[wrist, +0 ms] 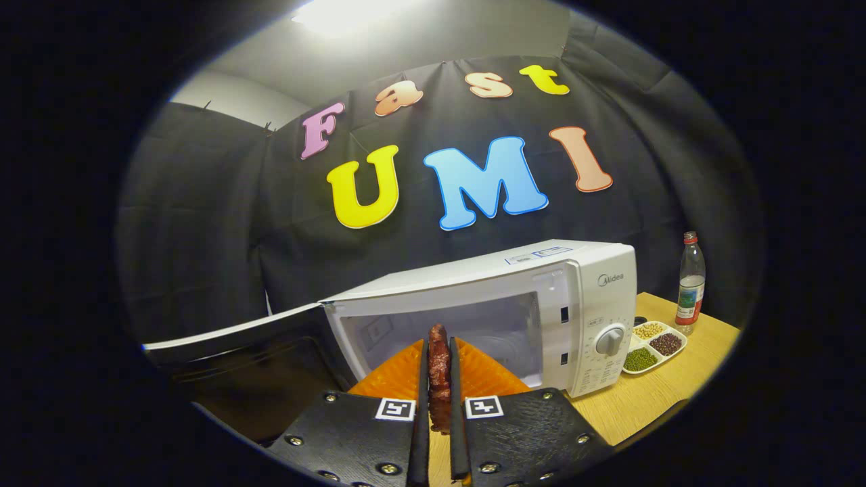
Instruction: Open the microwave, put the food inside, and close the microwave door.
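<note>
A white microwave (pixel 582 304) stands on the wooden table, its door (pixel 243 352) swung wide open to the left and its pale cavity (pixel 473 331) exposed. My gripper (pixel 440 352) is shut on a long reddish-brown sausage (pixel 439 375), which stands up between the two fingers (pixel 399 372) and pokes out past their tips. The tips sit just in front of the cavity's opening, about level with its lower edge. The sausage's lower end is hidden between the finger bases.
Right of the microwave, a white divided dish (pixel 653 345) holds several kinds of beans. A clear bottle (pixel 690 284) with a red cap stands behind it. The wooden table (pixel 649 399) stretches to the right.
</note>
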